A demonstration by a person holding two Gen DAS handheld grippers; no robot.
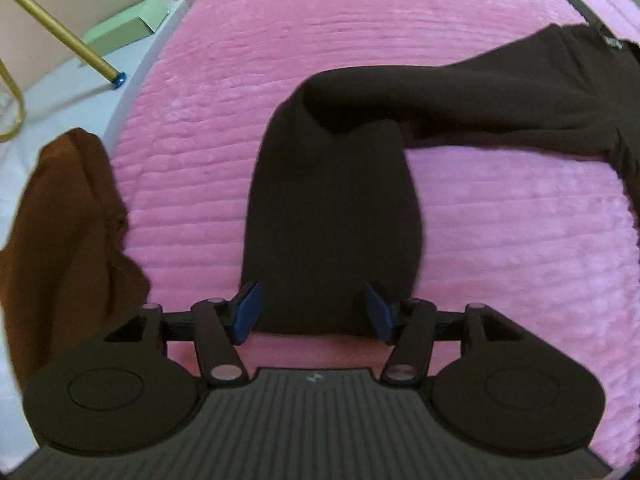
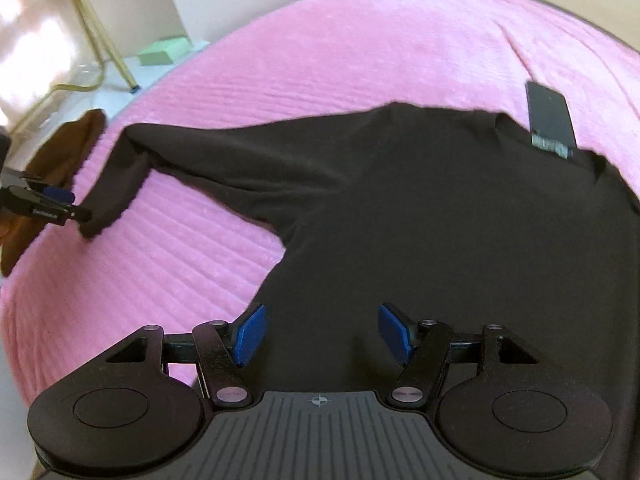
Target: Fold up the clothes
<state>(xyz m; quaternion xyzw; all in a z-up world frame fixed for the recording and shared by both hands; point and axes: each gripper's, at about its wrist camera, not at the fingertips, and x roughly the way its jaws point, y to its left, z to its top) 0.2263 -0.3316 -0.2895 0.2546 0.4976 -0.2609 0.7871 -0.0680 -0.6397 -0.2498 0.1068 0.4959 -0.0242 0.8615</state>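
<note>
**Left tool**: jaws apart, blue pads either side of sleeve end, not pressing on it; nothing held. Points steeply down at bed. Also seen at left edge of right-wrist view, just beside the cuff.

**Right tool**: jaws apart, empty. Hangs over lower body of top, near its left side edge; pads clear of cloth.

**Top**: long-sleeve, very dark brown/black, soft knit-looking. Lies spread on bed, mostly flat. Neck toward upper right w/ grey label showing. One sleeve runs out to the side, bends at abt the elbow, cuff end at left tool. Few shallow wrinkles near shoulder. Other sleeve not in view.

**Step (judged):** early. Garment laid out, no fold made yet; sleeve looks set down and tools free. Prob. between lay-out and first fold.

**Next move calls for (judged):** grip sleeve at cuff, carry it across body; or grip side edge at hem and shoulder together, w/ both tools, and fold inward. Needs pads to close on cloth only, not bedspread; pile is plush, could snag.

**Bed**: pink ribbed plush cover, carries all.

**Misc.:** rust-brown garment bunched at bed edge, apart from top. Dark flat slab beyond collar, type unclear. Gold rack leg and green box on floor.
</note>
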